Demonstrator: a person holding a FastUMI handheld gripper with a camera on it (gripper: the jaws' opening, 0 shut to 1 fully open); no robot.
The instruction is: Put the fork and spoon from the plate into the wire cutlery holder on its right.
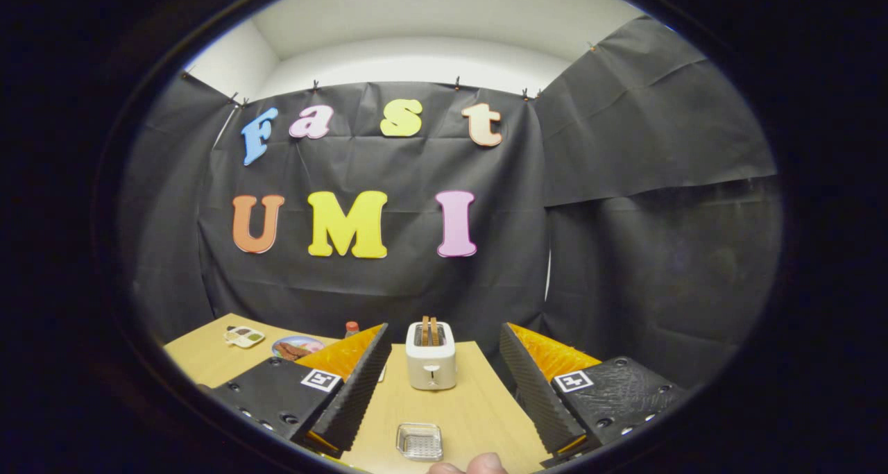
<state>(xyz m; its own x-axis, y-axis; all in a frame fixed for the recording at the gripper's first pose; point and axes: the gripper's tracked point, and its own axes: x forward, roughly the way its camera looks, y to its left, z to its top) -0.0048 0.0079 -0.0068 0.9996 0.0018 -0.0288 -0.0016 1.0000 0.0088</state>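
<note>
A: Jaw state?
B: Gripper (437,384) is seen spread wide, nothing clamped. Bare wooden table (479,408) is seen between the fingers.
A: What is framed in the gap?
B: A small clear square dish (420,441) is seen low between the fingers, and fingertips of a hand (468,466) just beside it. Further ahead, a white toaster (431,354) is stood upright with two slices in its slots.
A: Task items?
B: A plate (297,348) is seen beyond the left finger, something dark on it; cutlery cannot be made out. A divided tray (243,335) is set farther left, a red-capped bottle (352,328) to the plate's right.
</note>
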